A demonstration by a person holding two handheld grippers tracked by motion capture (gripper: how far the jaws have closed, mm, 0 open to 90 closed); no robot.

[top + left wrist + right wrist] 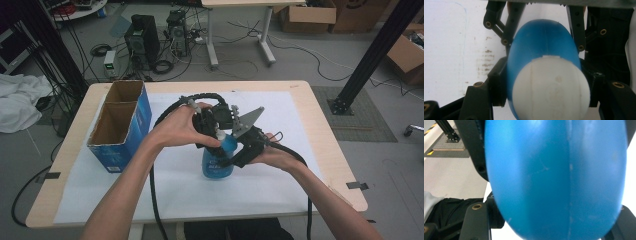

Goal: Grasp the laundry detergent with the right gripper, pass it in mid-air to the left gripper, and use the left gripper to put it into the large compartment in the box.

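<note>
The left gripper (544, 82) is clamped on the top of a blue bottle (541, 45): in its own view the two black fingers (496, 85) press against either side of the bottle just below the white cap (550, 87), with no gap between pad and plastic. The cap sits nearest the camera, between the fingers, and the blue shoulder runs away beyond the fingertips.

In the right gripper view the bottle's blue body (556, 177) stands between the right gripper's (554, 220) fingers (477, 220), very near the lens. The jaws are part-way apart, and whether their pads press on the plastic cannot be told, because the bottle covers the contact.

From the high view, the bottle (218, 161) stands upright on the white sheet (185, 190) covering the table (320, 125). The left hand (180, 125) reaches over from the left, its gripper (216, 135) angled down onto the cap. The right hand (277, 155) comes in low from the right, its gripper (234, 159) pointing sideways at the bottle's body, below the left fingers. An open blue cardboard box (122, 125) stands well apart, on the far side of the left hand from the bottle.
</note>
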